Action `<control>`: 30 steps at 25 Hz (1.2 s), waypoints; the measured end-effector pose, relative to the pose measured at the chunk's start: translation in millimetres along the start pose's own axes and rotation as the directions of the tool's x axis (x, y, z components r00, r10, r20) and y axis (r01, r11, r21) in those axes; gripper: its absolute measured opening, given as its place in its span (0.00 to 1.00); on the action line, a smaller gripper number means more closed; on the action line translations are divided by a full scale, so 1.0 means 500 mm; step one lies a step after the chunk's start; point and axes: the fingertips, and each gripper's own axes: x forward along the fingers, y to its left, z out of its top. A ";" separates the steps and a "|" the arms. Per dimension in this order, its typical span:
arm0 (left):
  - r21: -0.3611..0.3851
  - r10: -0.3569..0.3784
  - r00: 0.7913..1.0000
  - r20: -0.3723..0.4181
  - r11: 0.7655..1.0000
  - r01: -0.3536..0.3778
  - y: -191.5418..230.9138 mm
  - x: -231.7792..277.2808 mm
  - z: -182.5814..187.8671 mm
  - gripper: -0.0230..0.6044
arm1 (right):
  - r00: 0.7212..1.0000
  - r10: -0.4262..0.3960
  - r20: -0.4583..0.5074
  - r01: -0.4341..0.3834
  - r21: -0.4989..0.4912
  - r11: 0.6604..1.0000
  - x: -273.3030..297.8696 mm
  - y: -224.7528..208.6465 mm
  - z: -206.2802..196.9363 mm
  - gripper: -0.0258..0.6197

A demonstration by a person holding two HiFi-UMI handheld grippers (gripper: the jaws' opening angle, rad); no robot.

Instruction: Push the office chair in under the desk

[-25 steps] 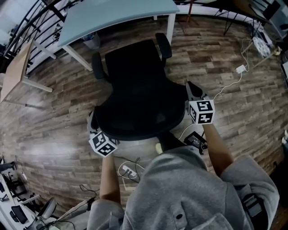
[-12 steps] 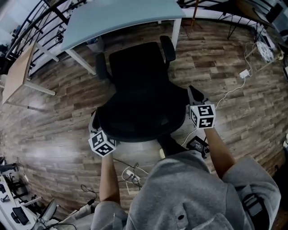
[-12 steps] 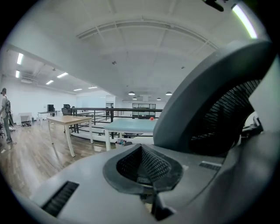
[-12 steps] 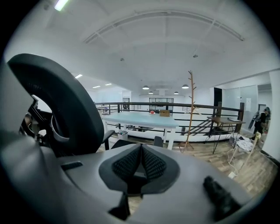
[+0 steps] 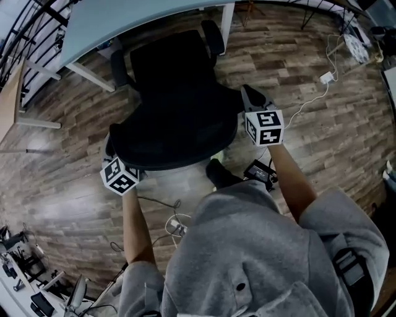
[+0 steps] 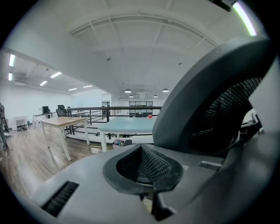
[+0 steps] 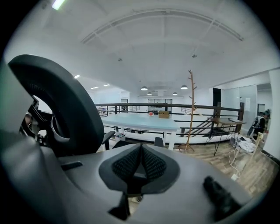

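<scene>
A black office chair (image 5: pixel 173 93) stands on the wood floor, its seat front and armrests at the edge of the light blue desk (image 5: pixel 142 18). My left gripper (image 5: pixel 111 147) is shut, with nothing between its jaws, and rests against the left edge of the backrest (image 6: pixel 210 109). My right gripper (image 5: pixel 250 99) is also shut and empty, beside the backrest's right edge (image 7: pixel 65 109). In the left gripper view the shut gripper (image 6: pixel 142 164) points toward the desk (image 6: pixel 131 126). In the right gripper view the shut gripper (image 7: pixel 140 164) faces the desk (image 7: pixel 140 122) too.
A wooden table (image 5: pixel 9 102) stands at the left. A power strip with cables (image 5: pixel 176 226) lies on the floor near my feet, and a white adapter (image 5: pixel 326 77) with its cord lies at the right. A wooden coat rack (image 7: pixel 191 109) stands right of the desk.
The chair has rolled forward toward the desk, and its armrests now reach the desk's edge. Both grippers moved forward with it, still at the backrest's sides.
</scene>
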 end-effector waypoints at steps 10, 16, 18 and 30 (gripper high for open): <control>0.024 -0.029 0.999 -0.040 0.999 0.030 -0.016 0.123 0.033 0.06 | 1.000 0.008 0.013 -0.008 -0.001 1.000 0.117 -0.041 0.046 0.09; 0.048 0.005 1.000 -0.015 0.999 -0.005 -0.043 0.177 0.058 0.06 | 0.999 0.051 0.006 -0.051 -0.014 0.999 0.176 -0.084 0.067 0.09; 0.036 -0.008 1.000 -0.013 0.999 0.008 -0.059 0.192 0.068 0.06 | 0.998 0.062 0.005 -0.062 -0.018 0.998 0.190 -0.095 0.072 0.09; 0.051 0.016 1.000 -0.024 0.999 -0.015 -0.067 0.289 0.105 0.06 | 0.996 0.087 0.027 -0.086 -0.029 0.996 0.288 -0.139 0.122 0.09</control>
